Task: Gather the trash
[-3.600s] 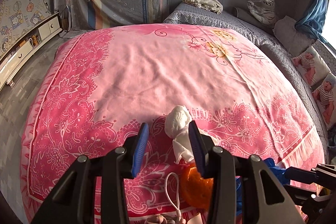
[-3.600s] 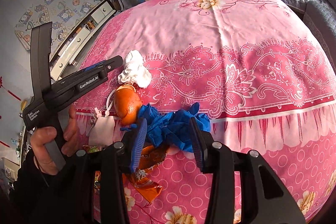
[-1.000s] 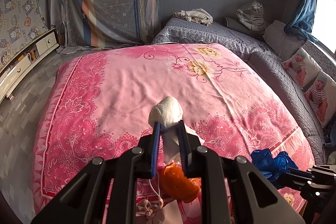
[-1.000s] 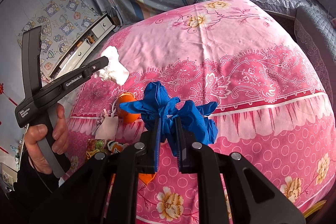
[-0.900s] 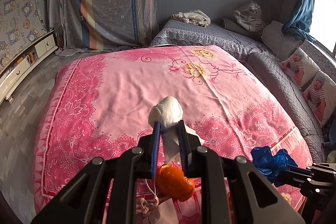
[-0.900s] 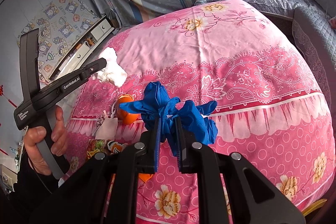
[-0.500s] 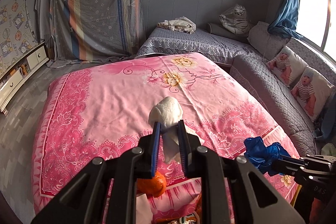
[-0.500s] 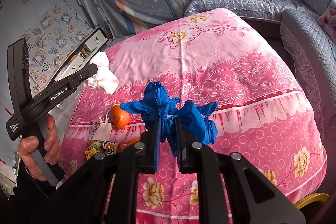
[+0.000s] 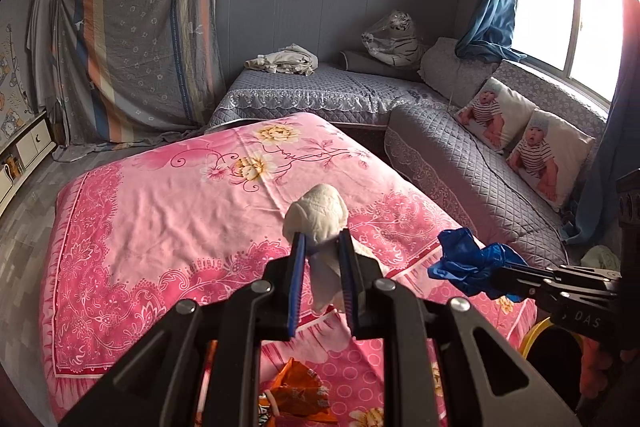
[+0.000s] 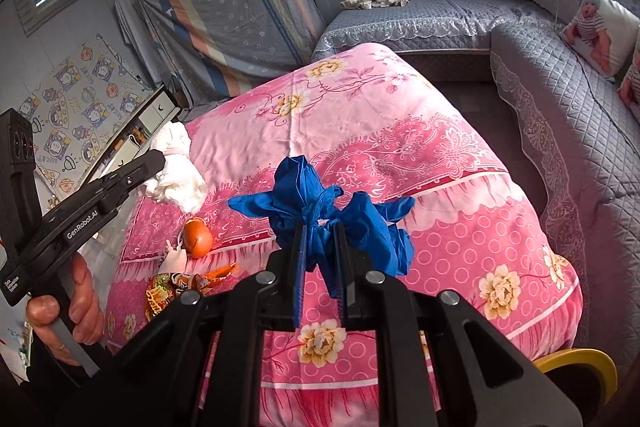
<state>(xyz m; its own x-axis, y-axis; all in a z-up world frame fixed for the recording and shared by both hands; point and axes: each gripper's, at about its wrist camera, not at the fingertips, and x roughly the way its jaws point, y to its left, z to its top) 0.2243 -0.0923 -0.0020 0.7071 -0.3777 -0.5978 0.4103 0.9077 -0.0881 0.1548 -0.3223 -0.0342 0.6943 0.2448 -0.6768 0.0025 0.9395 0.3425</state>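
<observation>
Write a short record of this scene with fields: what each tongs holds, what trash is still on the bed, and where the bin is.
left tongs: shut on white tissue, lifted above the bed
right tongs: shut on blue glove, lifted
trash on bed: orange, small white bag, snack wrapper, all at the near left edge
bin: a yellow rim shows at lower right; whether it is a bin, cannot tell
</observation>
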